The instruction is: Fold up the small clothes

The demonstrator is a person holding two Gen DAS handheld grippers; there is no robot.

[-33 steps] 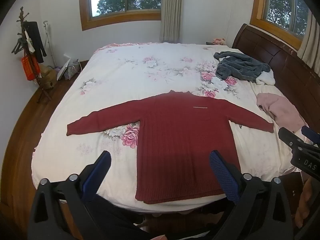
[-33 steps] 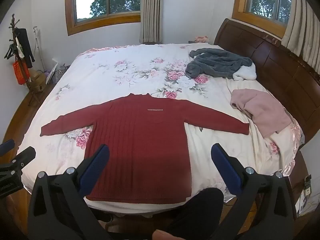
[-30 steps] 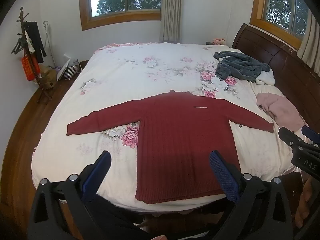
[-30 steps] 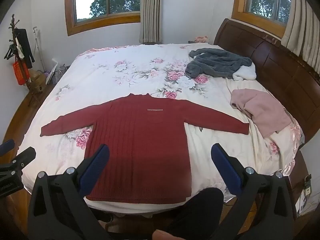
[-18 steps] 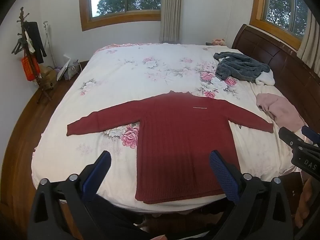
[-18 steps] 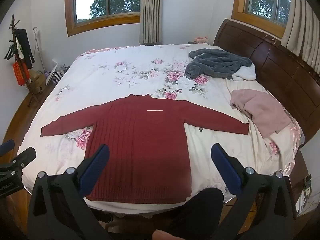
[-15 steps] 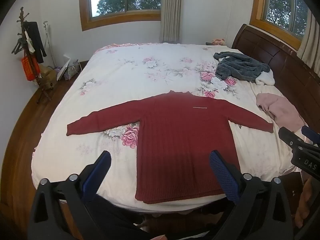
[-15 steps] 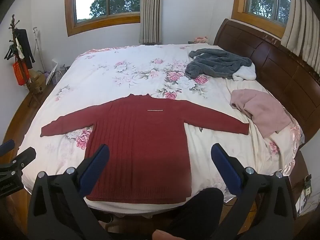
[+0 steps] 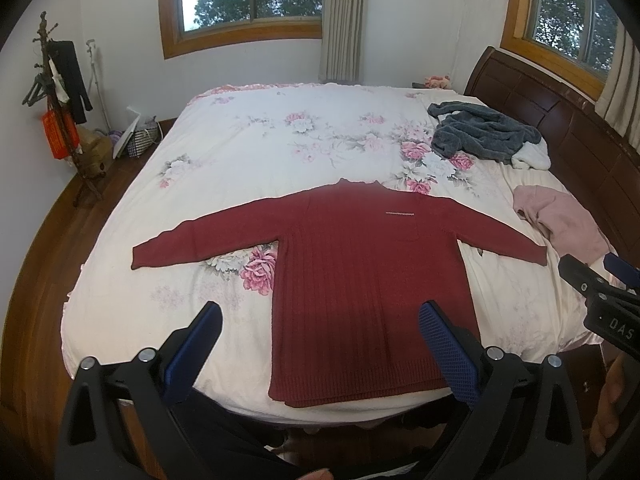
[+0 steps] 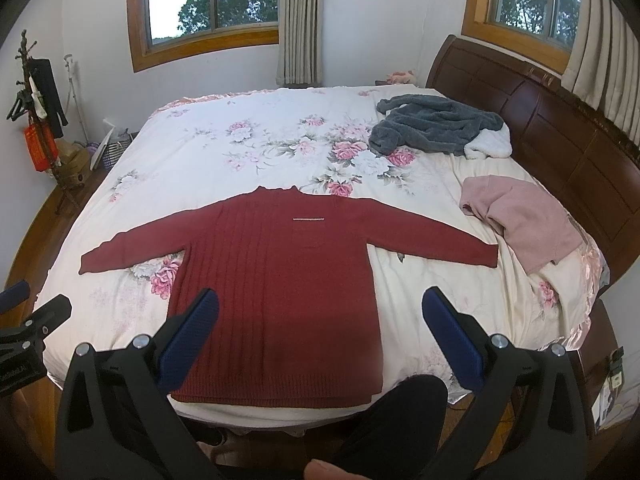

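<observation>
Sweater: dark red ribbed knit sweater (image 9: 372, 280) lies flat, front up, on the near half of the bed, sleeves stretched straight out to both sides, hem at the bed's near edge, collar toward the far wall.
Bed: wide bed with a cream floral bedspread (image 9: 260, 152), dark wooden headboard (image 10: 560, 128) along its right side.
Left gripper: black two-finger left gripper (image 9: 320, 344) hangs above the near edge of the bed, its blue-padded fingers (image 9: 192, 348) spread wide with nothing between them; clear of the fabric.
Right gripper: black two-finger right gripper (image 10: 320, 336) is held beside it, to the right, fingers (image 10: 452, 332) likewise released and apart, over the sweater's lower half but not touching it.
Other clothes: crumpled grey fleece garment (image 10: 436, 128) sits at the far right of the bed; a folded pale pink garment (image 10: 520, 220) lies nearer, just beyond the sweater's right cuff.
Room: wooden coat stand (image 9: 60, 112) stands in the left corner, well apart from the bed.
</observation>
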